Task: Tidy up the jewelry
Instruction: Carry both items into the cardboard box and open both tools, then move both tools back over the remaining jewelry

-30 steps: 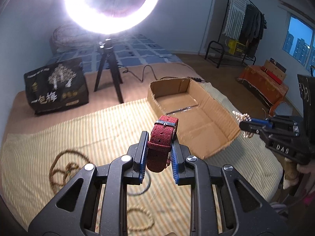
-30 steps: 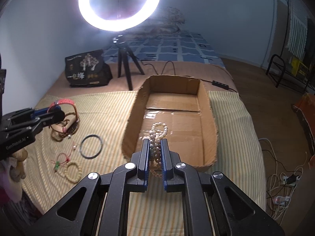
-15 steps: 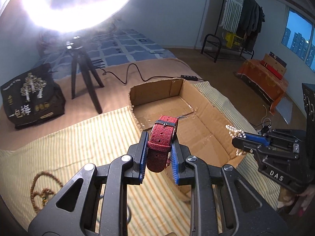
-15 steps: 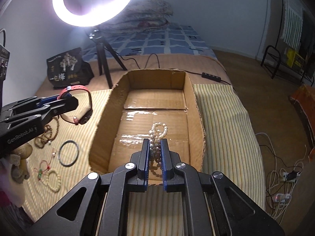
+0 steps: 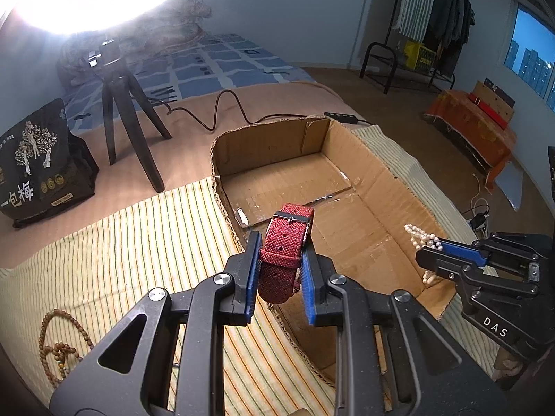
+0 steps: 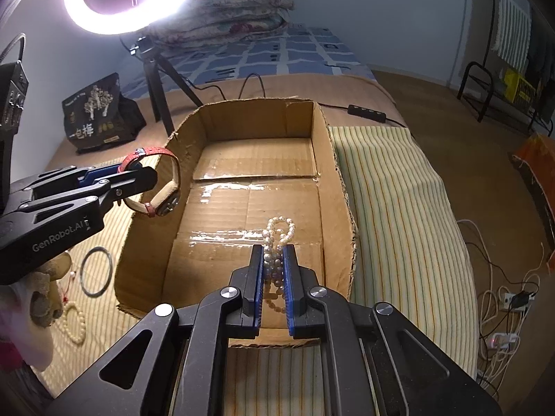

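Observation:
My left gripper (image 5: 281,242) is shut on a red fabric-strap watch (image 5: 286,242), held over the near left rim of the open cardboard box (image 5: 399,187). From the right wrist view the same watch (image 6: 163,180) hangs at the left gripper's tip (image 6: 145,176) above the box's left wall (image 6: 145,242). My right gripper (image 6: 274,253) is shut on a white pearl strand (image 6: 279,232), held over the box floor near its front. In the left wrist view the pearls (image 5: 421,237) hang from the right gripper (image 5: 426,251) over the box's right side.
On the striped cloth left of the box lie a black ring (image 6: 97,270), a pale bead bracelet (image 6: 78,326) and a brown bead necklace (image 5: 59,343). A ring light on a tripod (image 5: 118,111) and a black bag (image 5: 38,159) stand behind. The bed edge drops off right.
Both grippers have moved forward and down toward the box. The watch now hangs over the box's left rim and the pearls sit deeper over the box floor.

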The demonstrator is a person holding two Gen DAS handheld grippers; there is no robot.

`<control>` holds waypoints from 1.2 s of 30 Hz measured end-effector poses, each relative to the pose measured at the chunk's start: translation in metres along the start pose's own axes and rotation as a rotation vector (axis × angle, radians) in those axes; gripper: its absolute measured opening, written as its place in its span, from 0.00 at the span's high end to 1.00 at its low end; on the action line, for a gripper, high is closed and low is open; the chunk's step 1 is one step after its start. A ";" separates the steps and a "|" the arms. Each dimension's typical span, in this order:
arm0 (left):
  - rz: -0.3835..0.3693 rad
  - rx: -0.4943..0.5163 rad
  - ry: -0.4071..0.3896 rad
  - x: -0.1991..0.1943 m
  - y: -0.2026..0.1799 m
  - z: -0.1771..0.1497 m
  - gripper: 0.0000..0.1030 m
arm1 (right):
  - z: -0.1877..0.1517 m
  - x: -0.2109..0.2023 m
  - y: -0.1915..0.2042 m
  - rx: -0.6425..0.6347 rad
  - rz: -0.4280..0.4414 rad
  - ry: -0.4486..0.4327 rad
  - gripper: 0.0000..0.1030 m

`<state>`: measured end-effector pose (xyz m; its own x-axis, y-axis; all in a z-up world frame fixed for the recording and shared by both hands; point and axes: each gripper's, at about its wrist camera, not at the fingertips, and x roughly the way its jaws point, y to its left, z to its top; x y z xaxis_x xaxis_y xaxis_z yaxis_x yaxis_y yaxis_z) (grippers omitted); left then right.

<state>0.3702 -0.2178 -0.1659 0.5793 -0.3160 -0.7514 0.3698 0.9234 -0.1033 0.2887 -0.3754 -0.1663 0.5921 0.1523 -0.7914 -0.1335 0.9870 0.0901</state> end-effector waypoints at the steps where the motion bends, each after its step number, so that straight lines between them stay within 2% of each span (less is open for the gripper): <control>1: -0.001 0.000 0.002 0.000 0.000 0.000 0.80 | 0.000 0.000 -0.001 0.000 -0.001 0.001 0.92; 6: 0.000 -0.003 0.008 0.001 0.000 0.000 0.80 | 0.000 0.002 -0.001 0.005 0.000 0.008 0.90; 8: -0.006 -0.007 0.014 0.001 0.001 0.001 0.67 | 0.000 0.001 0.000 0.002 -0.009 0.009 0.78; 9: -0.004 -0.009 0.004 -0.001 0.001 0.001 0.61 | 0.000 0.000 0.001 -0.001 -0.013 0.005 0.64; 10: -0.003 -0.010 -0.003 -0.003 0.002 0.002 0.61 | 0.000 -0.001 0.001 -0.003 -0.015 -0.003 0.55; 24: 0.020 -0.031 -0.058 -0.046 0.011 0.002 0.61 | -0.005 -0.027 0.011 -0.004 -0.025 -0.029 0.54; 36: 0.040 -0.050 -0.118 -0.111 0.043 -0.017 0.61 | -0.013 -0.061 0.046 -0.055 0.008 -0.054 0.54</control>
<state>0.3095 -0.1395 -0.0976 0.6753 -0.2990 -0.6742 0.3095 0.9446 -0.1089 0.2363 -0.3397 -0.1218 0.6325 0.1637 -0.7571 -0.1803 0.9817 0.0617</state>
